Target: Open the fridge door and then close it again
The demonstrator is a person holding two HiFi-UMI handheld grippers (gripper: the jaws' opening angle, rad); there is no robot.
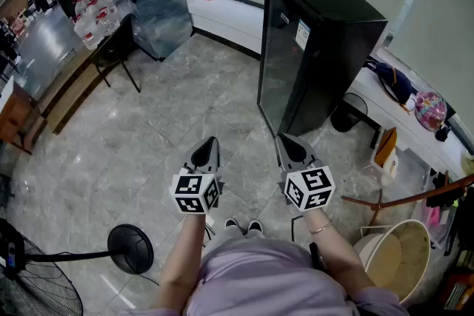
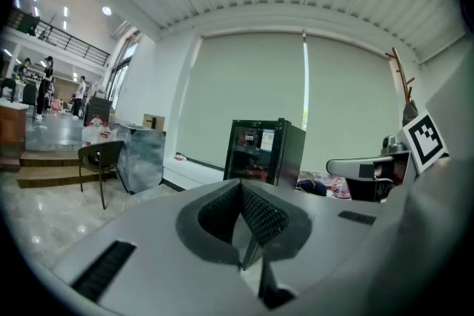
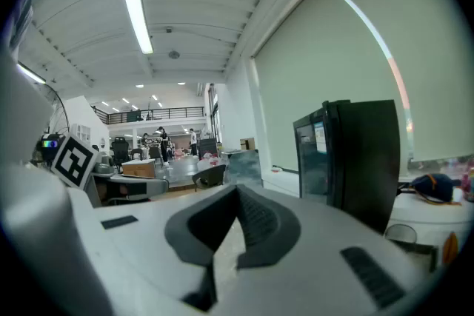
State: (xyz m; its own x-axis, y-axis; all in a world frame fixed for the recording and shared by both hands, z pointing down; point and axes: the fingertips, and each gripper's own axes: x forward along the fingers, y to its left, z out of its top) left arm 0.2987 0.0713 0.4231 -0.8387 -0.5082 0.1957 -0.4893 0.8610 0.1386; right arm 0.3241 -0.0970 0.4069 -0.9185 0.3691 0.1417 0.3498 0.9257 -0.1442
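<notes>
Surroundings: the black fridge (image 1: 311, 48) stood ahead of the right gripper (image 1: 290, 148) and slightly to its right, glass door shut and facing across toward the left gripper (image 1: 208, 150). Neither tool touched it. Open floor (image 1: 148, 137) lay between both grippers and the door. Beyond the left gripper and further to its left stood a dark chair (image 1: 115, 55) and a grey marbled cabinet (image 1: 159, 7). A floor fan (image 1: 44, 274) stood behind and to the left of that gripper. To the right of the right gripper sat a pale round bin (image 1: 396, 255), with a cluttered white ledge (image 1: 385, 111) past it beside the fridge.

Tools: on each gripper the jaws were closed, pad against pad, as each gripper view showed.

Pose: both forearms reached forward from the torso, side by side and apart. Each gripper pointed ahead, close to level with a slight downward tilt, marker cube uppermost. A bracelet (image 1: 320, 229) sat on the right wrist.

Surface and room: polished grey stone tiles; a pale green blind (image 2: 296, 92) covered the wall behind the fridge; ribbed white ceiling with a strip light (image 3: 138, 17).
</notes>
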